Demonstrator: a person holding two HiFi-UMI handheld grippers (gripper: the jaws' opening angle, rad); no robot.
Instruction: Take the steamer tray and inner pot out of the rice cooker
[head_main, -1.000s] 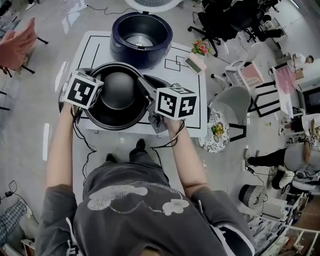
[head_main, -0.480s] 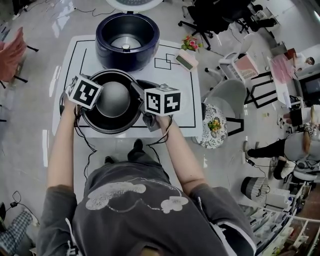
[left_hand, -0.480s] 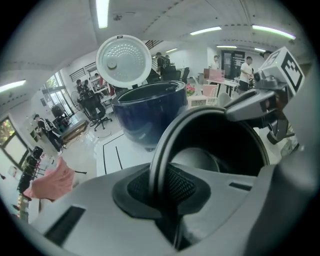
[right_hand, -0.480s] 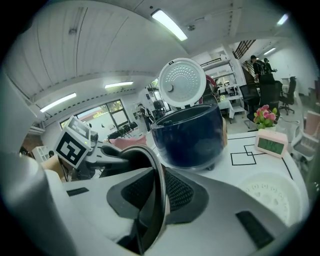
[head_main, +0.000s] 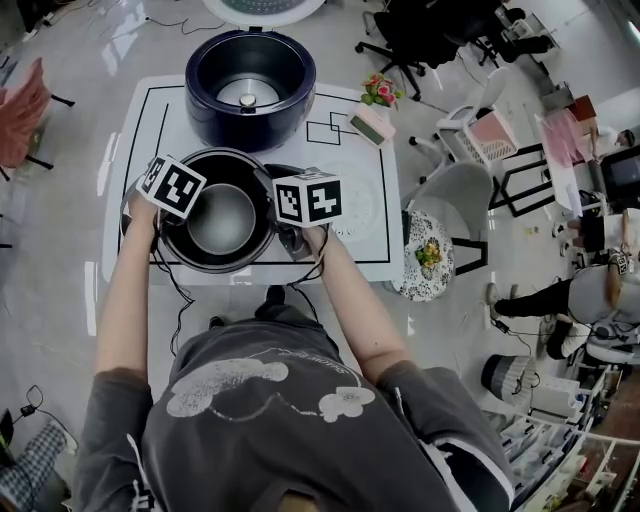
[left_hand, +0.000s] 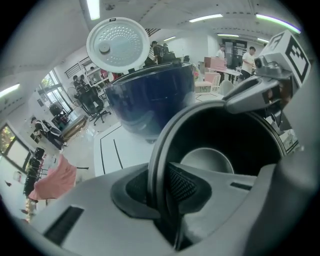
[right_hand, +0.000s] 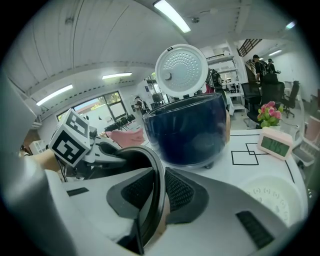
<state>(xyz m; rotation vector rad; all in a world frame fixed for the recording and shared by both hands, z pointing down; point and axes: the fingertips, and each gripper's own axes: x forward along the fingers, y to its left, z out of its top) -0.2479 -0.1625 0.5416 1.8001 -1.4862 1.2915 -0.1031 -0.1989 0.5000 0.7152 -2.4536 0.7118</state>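
Left gripper (left_hand: 162, 185) has the thin rim of the inner pot (head_main: 222, 218) between its two pads (left_hand: 186, 184), on the pot's left side. Its jaws are opening a little, but the pads look like they are touching the rim. Right gripper (right_hand: 159, 192) is squeezed tight on the rim at the pot's right side. So the pot hangs between the two grippers, one on each side.

From the head view you cannot see the jaws at all. The left marker cube (head_main: 172, 186) and the right marker cube (head_main: 308, 197) cover them. The bottom of the pot is hidden too, so I cannot tell if it sits on the white table (head_main: 375, 248) or is just above it. The pot is at the near edge of the table, close to the person.

The dark blue rice cooker (head_main: 250, 75) stands behind the pot, at the far side of the table. Its lid (left_hand: 118, 45) is up, and the head view cuts the lid off at the top.

The steamer tray (right_hand: 272, 197) lies flat on the table, just to the right of the right gripper. It is white on white, so it is hard to see from above.

A small clock (head_main: 370, 125) and some flowers (head_main: 378, 92) are beside the cooker.
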